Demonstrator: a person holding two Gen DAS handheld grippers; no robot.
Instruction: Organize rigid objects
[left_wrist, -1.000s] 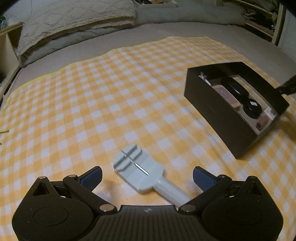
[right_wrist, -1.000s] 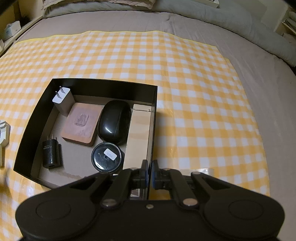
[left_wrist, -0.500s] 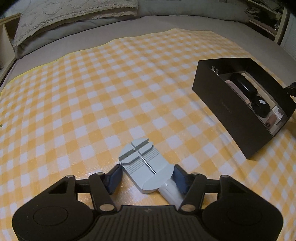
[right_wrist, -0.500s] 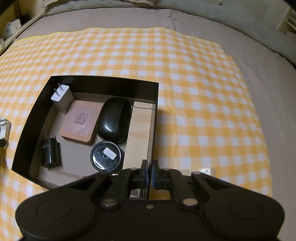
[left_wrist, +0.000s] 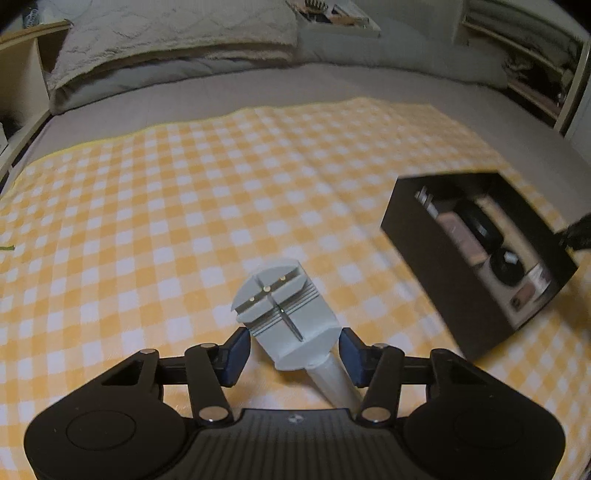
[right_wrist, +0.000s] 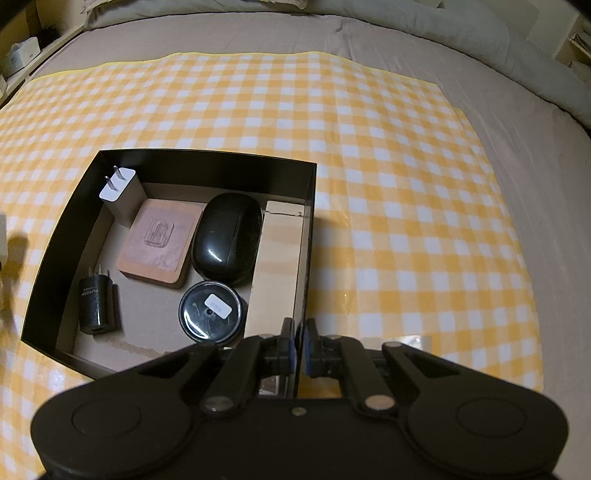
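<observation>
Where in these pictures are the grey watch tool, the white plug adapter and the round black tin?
grey watch tool (left_wrist: 284, 314): left wrist view, on its slotted top face.
white plug adapter (right_wrist: 120, 192): right wrist view, on its pronged white end.
round black tin (right_wrist: 209, 314): right wrist view, on its lid.

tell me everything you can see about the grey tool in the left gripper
The grey tool looks like matte plastic: a flat rounded block cut by crossing slots, ribbed across the middle, with a thin metal pin along its centre and small brass dots near the far end. A paler round handle runs back under the left gripper. It tilts up off the checked cloth, between the closing blue pads, which touch its sides.
</observation>
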